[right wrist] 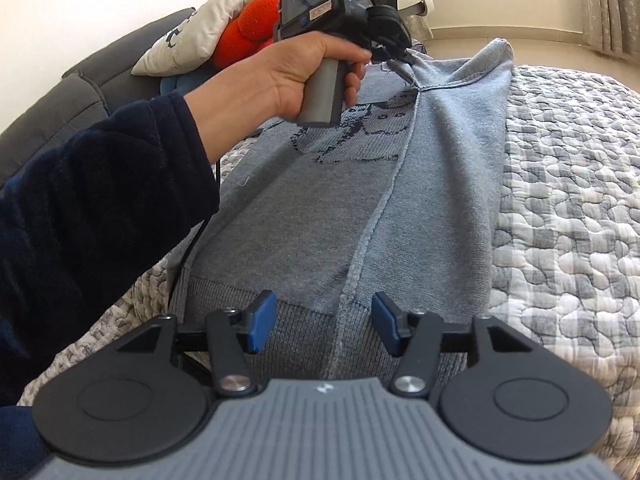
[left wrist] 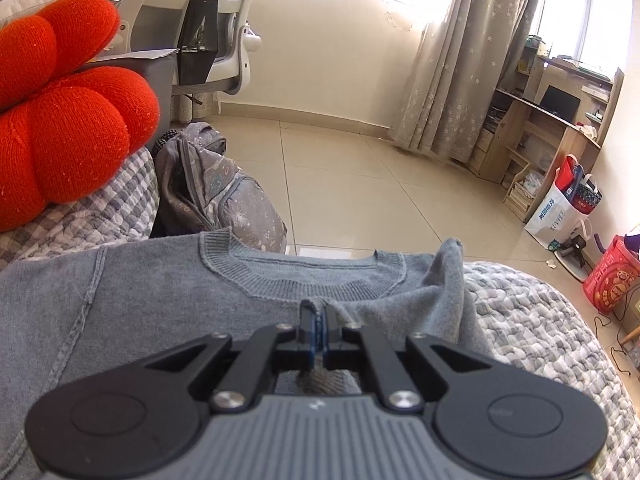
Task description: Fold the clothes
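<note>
A grey-blue knitted sweater point(right wrist: 312, 216) lies inside out on the quilted bed cover, its ribbed hem nearest me in the right wrist view and its neckline point(left wrist: 304, 276) at the far edge. My left gripper point(left wrist: 316, 320) is shut on a pinched fold of the sweater just below the collar; in the right wrist view the left gripper point(right wrist: 394, 50) is held by a hand, lifting the cloth there. My right gripper point(right wrist: 324, 320) stands open above the hem, blue pads apart on either side of a raised seam, not pressing on it.
A red knitted cushion point(left wrist: 60, 112) and a white pillow point(right wrist: 188, 36) lie at the left against a dark sofa back. A grey backpack point(left wrist: 216, 188) stands on the tiled floor beyond the bed edge. The checked quilt point(right wrist: 560, 200) spreads to the right.
</note>
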A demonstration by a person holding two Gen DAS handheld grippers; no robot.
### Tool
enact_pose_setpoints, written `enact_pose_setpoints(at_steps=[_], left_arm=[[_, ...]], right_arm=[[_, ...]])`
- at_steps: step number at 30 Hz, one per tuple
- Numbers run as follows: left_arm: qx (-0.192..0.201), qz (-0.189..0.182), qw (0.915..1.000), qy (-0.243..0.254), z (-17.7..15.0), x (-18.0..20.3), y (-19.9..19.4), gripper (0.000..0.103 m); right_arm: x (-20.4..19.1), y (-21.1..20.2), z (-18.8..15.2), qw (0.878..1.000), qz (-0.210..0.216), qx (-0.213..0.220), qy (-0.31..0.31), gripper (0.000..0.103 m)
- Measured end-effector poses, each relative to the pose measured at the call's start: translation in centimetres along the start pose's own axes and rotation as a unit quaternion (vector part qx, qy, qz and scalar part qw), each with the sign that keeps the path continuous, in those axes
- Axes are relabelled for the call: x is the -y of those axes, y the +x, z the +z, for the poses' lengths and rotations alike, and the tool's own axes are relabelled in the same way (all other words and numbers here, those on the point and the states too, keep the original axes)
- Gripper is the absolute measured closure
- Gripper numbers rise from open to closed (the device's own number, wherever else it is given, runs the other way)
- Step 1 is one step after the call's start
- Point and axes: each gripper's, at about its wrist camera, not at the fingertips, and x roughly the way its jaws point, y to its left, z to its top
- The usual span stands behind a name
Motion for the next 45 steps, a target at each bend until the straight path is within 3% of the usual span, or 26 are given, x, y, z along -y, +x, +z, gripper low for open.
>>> enact_pose_setpoints(at_steps=[3,6,9,11,14,19,24,27,31,33,35,37,40,45], left_arm=[[0.002,0.023,0.9997,-0.012,-0.2,-1.2,0.2,0.1],[0.003,0.015,0.9992,-0.037,0.1,-1.8,0.1,0.1],[0.001,0.017,0.9993,-0.035,0.1,-1.6,-0.9,0.1],[-0.023,0.01,0.9984,-0.05,-0.4,-1.9,-1.9,0.099],[-0.028,0.004,0.9982,-0.052,-1.2,-2.1,-3.6,0.093],[-0.026,0.011,0.9977,-0.061,-1.4,-2.4,-5.6,0.09],[-0.025,0.022,0.998,-0.054,-2.2,-3.3,-7.6,0.069],[-0.041,0.031,0.9973,-0.052,-3.5,-4.4,-8.9,0.069],[-0.034,0.044,0.9978,-0.038,-5.3,-6.5,-11.7,0.067],[-0.027,0.056,0.9975,-0.034,-6.4,-8.1,-13.1,0.059],[-0.026,0.066,0.9967,-0.039,-7.4,-9.9,-13.9,0.059],[-0.03,0.071,0.9954,-0.057,-7.8,-11.5,-14.2,0.058],[-0.023,0.053,0.9929,-0.104,-7.8,-13.8,-14.3,0.058],[-0.009,0.039,0.9924,-0.116,-7.2,-14.0,-14.6,0.051]], right_arm=[[1.7,-1.5,0.6,0.999,0.014,0.027,0.034,0.046],[2.5,-1.6,1.2,0.997,-0.057,0.041,0.025,0.046],[2.6,-2.0,0.9,0.996,-0.076,0.041,0.003,0.046],[3.2,-2.6,0.5,0.996,-0.069,0.046,0.019,0.046],[3.9,-3.1,0.1,0.997,-0.062,0.049,0.026,0.046],[1.3,-2.5,0.0,0.998,-0.042,0.025,-0.042,0.046],[-1.1,1.3,-0.7,0.996,-0.027,-0.033,-0.082,0.055],[-2.6,1.7,-0.6,0.993,0.0,-0.033,-0.109,0.055],[-2.5,1.5,0.7,0.994,0.016,-0.027,-0.101,0.056],[-1.0,0.3,2.6,0.996,0.001,0.012,-0.085,0.056],[0.4,-0.8,4.5,0.996,-0.016,0.05,-0.07,0.056],[1.7,-0.1,6.9,0.992,-0.06,0.064,-0.094,0.056],[5.0,3.2,12.5,0.983,-0.126,0.07,-0.112,0.056],[9.0,9.5,21.8,0.983,-0.14,0.038,-0.113,0.056]])
